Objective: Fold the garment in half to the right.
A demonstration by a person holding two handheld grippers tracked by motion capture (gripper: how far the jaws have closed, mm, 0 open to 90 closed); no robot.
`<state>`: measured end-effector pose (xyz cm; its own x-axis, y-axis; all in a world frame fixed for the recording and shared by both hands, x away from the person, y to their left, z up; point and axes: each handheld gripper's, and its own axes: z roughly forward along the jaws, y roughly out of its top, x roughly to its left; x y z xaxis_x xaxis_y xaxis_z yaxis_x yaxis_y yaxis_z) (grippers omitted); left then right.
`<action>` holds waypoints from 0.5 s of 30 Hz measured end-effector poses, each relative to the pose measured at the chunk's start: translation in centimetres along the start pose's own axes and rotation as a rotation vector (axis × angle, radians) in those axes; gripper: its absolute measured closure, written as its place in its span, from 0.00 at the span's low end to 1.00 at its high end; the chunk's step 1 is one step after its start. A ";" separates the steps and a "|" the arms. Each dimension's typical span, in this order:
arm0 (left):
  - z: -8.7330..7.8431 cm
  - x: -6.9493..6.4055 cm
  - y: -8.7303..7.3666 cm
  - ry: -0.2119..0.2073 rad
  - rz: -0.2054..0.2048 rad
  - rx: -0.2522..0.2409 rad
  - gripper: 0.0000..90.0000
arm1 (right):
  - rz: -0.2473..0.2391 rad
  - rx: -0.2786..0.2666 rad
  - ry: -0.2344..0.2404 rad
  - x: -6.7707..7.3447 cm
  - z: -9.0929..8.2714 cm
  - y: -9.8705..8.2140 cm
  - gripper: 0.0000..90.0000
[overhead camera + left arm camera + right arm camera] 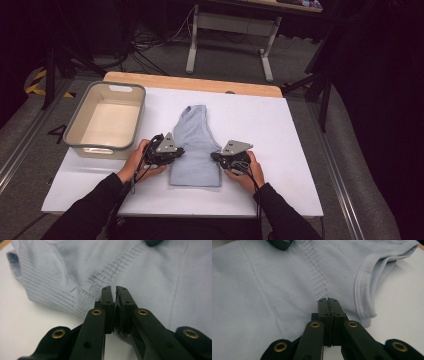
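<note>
Two grippers work one garment. The left gripper (pixel 115 291) pinches the ribbed edge of the pale blue knit top (pixel 196 145); the right gripper (pixel 328 301) is clamped on its opposite edge. The top lies flat mid-table (pixel 280 125), its near edge partly hidden behind the jaws. One empty, rounded plastic bin (pixel 81 134) stands far left.

One garment (pixel 196 145), one bin (pixel 82 127) and two hand-held grippers
</note>
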<state>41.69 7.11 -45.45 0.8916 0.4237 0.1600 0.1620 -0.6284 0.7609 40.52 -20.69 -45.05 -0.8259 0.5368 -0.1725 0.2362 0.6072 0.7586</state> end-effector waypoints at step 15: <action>-2.2 -1.3 0.8 0.005 0.038 -0.088 0.98 | 0.000 -0.058 -0.041 0.2 -2.0 -0.1 1.00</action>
<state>39.71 7.46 -43.73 0.8944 0.4036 0.1928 0.0898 -0.5844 0.8065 39.34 -21.79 -43.90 -0.8041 0.5607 -0.1974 0.2050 0.5732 0.7933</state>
